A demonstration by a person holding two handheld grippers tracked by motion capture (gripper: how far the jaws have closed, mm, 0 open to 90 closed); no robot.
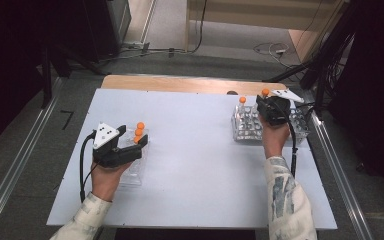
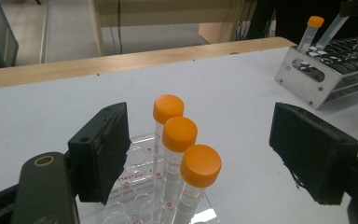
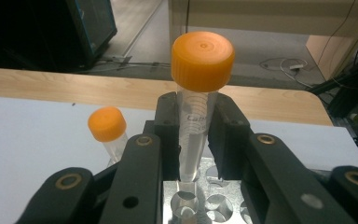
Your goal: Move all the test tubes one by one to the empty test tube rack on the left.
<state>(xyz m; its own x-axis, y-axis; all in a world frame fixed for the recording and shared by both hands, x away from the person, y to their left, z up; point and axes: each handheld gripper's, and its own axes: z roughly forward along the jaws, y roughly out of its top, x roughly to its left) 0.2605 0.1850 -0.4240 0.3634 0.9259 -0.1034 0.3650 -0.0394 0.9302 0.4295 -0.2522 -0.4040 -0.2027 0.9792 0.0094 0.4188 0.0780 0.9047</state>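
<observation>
Orange-capped and clear, the tube (image 3: 196, 112) in your right gripper (image 3: 196, 135) stands upright, long axis vertical, cap uppermost, its tip just above a hole of the metal rack (image 3: 200, 205); the jaws are clamped on its body; a second tube (image 3: 108, 133) stands tilted in that rack beside it; your left gripper (image 2: 205, 154) holds its jaws wide around three capped tubes (image 2: 179, 154) upright in the clear rack (image 2: 137, 186), touching none; their lower ends are cut off by the frame edge.
</observation>
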